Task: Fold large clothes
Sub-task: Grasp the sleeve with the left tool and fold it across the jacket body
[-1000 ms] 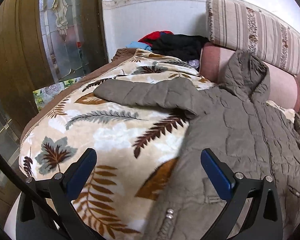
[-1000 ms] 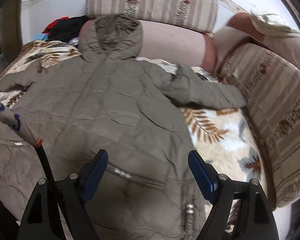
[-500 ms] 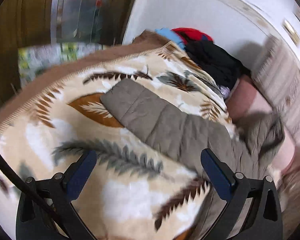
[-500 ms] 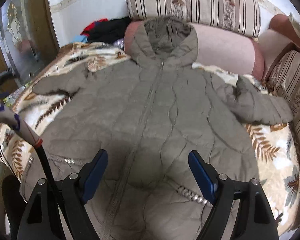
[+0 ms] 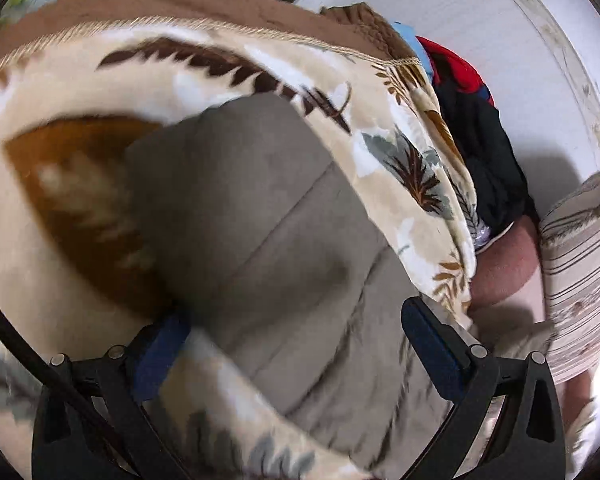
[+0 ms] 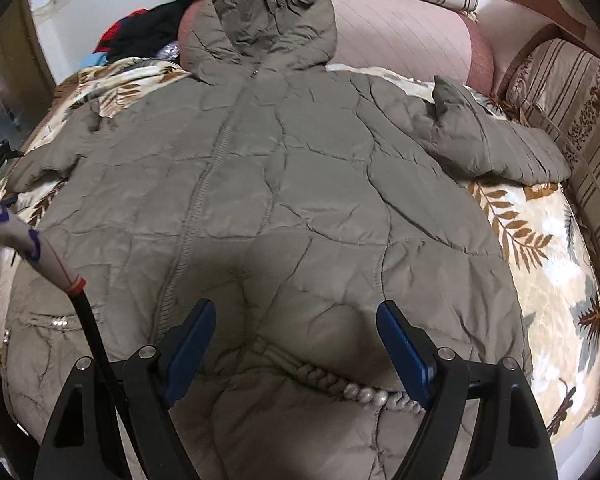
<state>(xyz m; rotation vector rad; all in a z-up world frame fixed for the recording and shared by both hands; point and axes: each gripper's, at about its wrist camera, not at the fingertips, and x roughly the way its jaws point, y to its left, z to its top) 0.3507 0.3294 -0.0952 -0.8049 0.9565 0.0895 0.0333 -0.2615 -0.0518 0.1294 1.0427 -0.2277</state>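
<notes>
1. At far left, the left gripper (image 5: 296, 344) is spread wide, straddling the coat's left sleeve (image 5: 268, 216), which lies on the leaf-print blanket (image 5: 80, 92); nothing is clamped.
2. Centre: the olive coat (image 6: 268, 184) lies flat, front up, hood (image 6: 272, 20) against the sofa back.
3. The right gripper (image 6: 296, 344) hangs spread above the hem, empty.
4. Judged step: sleeve pickup. The next move calls for closing on the cuff and folding it across the chest.

Left gripper (image 5: 296, 344) jaws spread wide (view blurred); right gripper (image 6: 296, 344) jaws likewise apart, empty.
</notes>
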